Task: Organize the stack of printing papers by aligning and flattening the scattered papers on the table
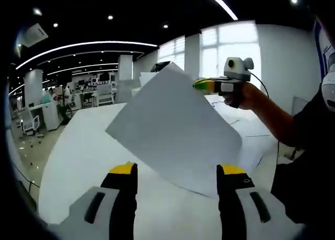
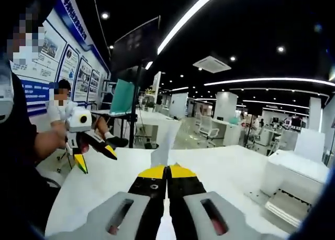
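in the left gripper view the left gripper [image 1: 178, 172] has its two yellow-tipped jaws spread wide apart, with nothing between them; they hover over the white table [image 1: 78, 166] without touching anything. past them a sheet of paper [image 1: 172, 124] hangs in the air, tilted like a diamond, its lower corner coming down between and just beyond the two jaw tips. the right gripper [image 1: 201, 85] comes in from the right of this view, held by a hand [image 1: 246, 96], and its yellow-green tips pinch the sheet at its upper right edge. more loose papers [image 1: 246, 130] lie scattered flat on the table behind the lifted sheet, near the person's dark sleeve [image 1: 298, 130]. in the right gripper view the right gripper [image 2: 167, 171] has its jaws pressed together, the yellow tips meeting with the sheet of paper [image 2: 166, 140] caught between them; the paper is seen nearly edge-on, rising as a thin white strip straight up from the tips. the left gripper [image 2: 97, 151] shows at the left of this view, jaws splayed open and empty, held above the table [image 2: 230, 172] by the person's hand [image 2: 49, 143]. a white printer [image 2: 293, 182] sits on the table at the right. desks and chairs of an office stand in the background.
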{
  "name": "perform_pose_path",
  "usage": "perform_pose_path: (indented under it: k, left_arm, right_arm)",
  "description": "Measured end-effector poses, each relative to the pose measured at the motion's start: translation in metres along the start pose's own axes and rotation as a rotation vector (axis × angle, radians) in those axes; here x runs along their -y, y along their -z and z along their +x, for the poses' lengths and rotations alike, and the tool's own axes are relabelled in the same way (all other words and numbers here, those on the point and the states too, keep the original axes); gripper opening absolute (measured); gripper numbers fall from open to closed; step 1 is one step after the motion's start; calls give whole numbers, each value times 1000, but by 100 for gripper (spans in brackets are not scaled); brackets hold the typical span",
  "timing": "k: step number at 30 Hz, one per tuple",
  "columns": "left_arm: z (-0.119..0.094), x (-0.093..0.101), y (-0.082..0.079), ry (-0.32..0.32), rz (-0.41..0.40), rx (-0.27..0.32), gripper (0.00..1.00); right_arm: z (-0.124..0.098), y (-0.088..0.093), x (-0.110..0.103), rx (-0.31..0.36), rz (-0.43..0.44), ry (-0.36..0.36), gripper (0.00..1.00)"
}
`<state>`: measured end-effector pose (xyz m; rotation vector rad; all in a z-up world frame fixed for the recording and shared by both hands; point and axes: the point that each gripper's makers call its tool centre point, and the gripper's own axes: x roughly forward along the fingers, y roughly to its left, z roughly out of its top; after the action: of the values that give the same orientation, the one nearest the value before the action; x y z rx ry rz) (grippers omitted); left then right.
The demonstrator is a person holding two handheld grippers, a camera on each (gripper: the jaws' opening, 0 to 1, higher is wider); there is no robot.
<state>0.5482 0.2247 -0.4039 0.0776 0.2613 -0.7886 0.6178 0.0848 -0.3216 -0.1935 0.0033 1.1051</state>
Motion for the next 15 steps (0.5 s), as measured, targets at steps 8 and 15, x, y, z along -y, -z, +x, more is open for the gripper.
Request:
perform_pose_path:
  k: [8, 15]
  left_arm:
    - [0, -3, -20, -13, 76, 4, 67]
    - [0, -9, -47, -17, 190, -8, 66]
  right_arm:
    - [-10, -9, -7, 11, -14, -14, 0]
    - [-19, -11, -12, 14, -16, -24, 0]
